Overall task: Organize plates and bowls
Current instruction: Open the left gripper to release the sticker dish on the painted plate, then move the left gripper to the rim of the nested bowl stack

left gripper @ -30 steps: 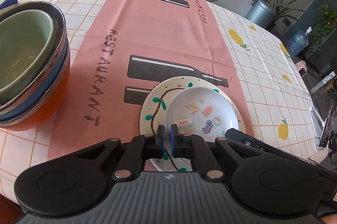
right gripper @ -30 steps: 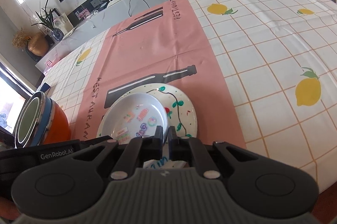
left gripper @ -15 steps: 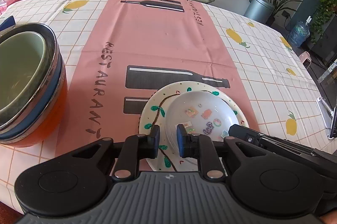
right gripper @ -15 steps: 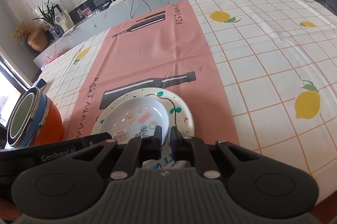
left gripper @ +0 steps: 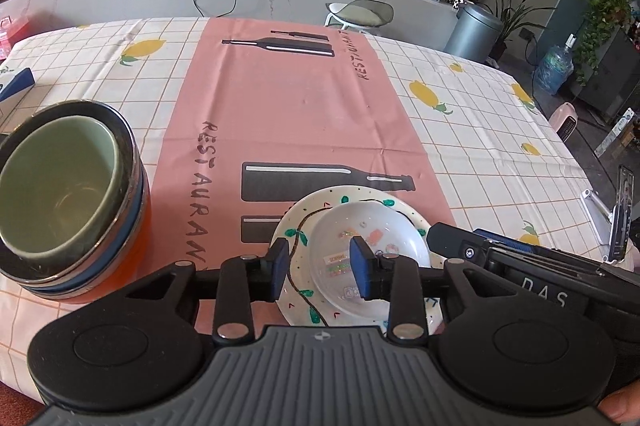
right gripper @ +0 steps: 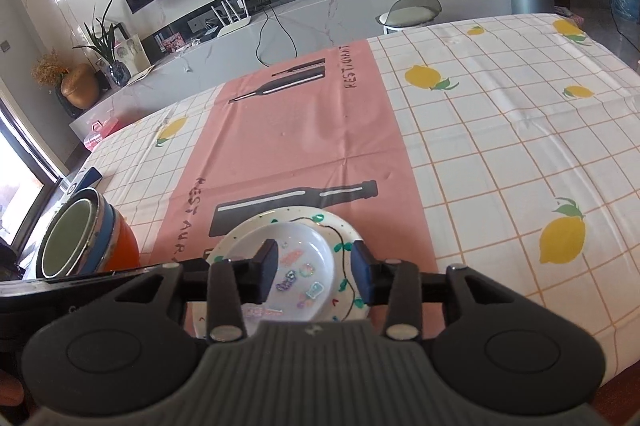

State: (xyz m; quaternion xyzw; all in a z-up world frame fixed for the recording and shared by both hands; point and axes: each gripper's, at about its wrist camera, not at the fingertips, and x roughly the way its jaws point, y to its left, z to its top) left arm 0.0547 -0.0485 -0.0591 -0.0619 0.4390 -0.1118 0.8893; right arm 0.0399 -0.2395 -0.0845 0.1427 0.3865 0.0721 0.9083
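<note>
Crockery, counted: one stickered bowl on one painted plate; four nested bowls beside. Left gripper and right gripper just parted, pads clear of both.

Both tools share one build. The left gripper has a matte black body with a ribbed grey plate across its near edge, stamped at the centre with a small round emblem. Two broad rounded lobes flank the plate, each pressed with a shallow circular disc. From them run black link arms pinned with silver round-headed screws, ending in blocky fingers faced with blue pads. The right gripper matches it (same ribbed grey plate, same silver screws), its pads a darker blue. Seen side-on from the left camera, its black casing carries white letters "DAS" and a small screw.
</note>
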